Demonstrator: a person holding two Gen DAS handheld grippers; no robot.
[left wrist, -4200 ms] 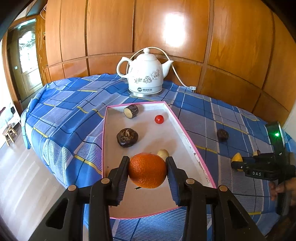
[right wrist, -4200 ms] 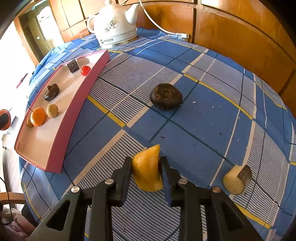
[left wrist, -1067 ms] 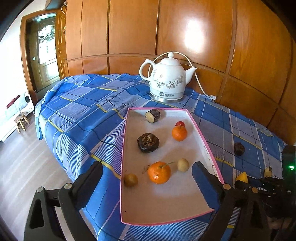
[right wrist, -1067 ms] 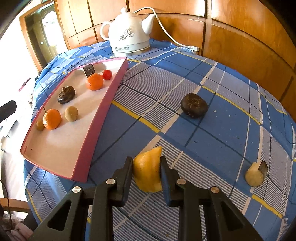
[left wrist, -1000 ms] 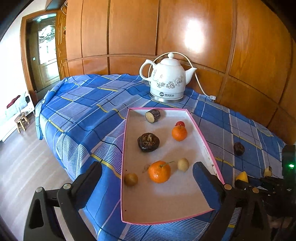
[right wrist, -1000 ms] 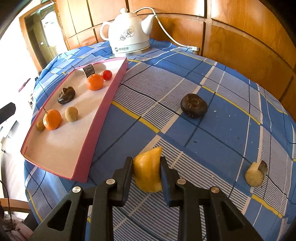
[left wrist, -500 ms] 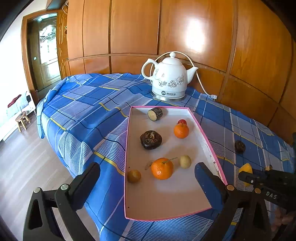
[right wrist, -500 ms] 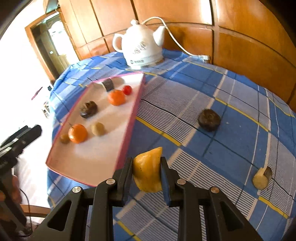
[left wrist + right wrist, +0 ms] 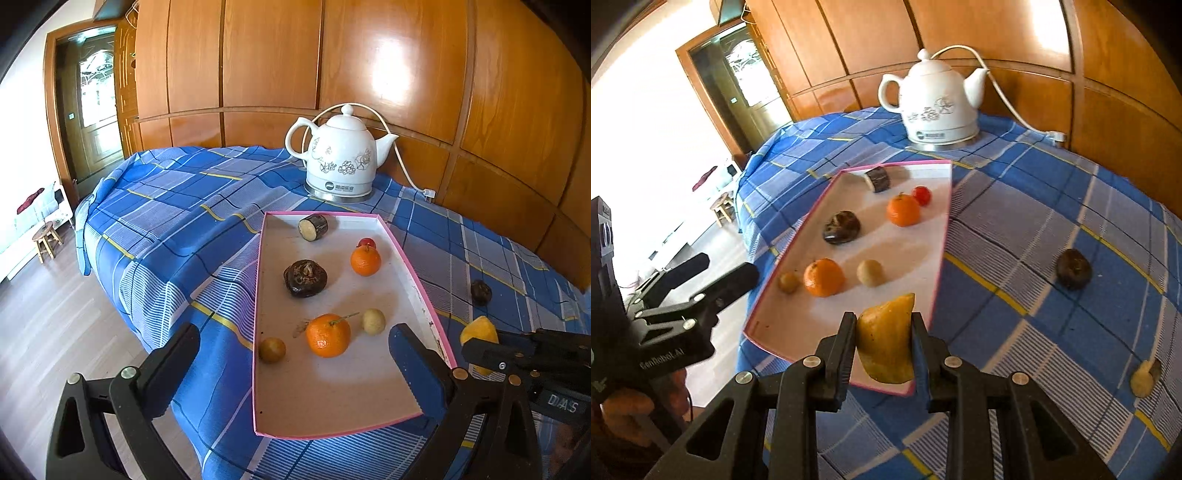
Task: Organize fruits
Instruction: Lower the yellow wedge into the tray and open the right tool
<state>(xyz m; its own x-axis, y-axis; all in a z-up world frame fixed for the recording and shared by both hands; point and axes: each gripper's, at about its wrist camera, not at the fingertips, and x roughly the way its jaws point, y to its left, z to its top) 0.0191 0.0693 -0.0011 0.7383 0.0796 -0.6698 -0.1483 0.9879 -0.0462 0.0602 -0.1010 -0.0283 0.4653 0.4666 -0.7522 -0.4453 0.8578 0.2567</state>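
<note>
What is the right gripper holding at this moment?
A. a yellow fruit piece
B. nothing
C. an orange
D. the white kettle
A: in the right wrist view the right gripper is closed on the yellow fruit piece, near the pink tray, while both oranges lie in the tray.

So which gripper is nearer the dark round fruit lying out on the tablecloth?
Right. The right gripper, shut on the yellow fruit wedge, is over the tray's near right corner, on the dark round fruit's side. The left gripper, open, is beyond the tray's left edge.

Bare tray (image 9: 343, 402) floor before oranges (image 9: 328, 335)
</note>
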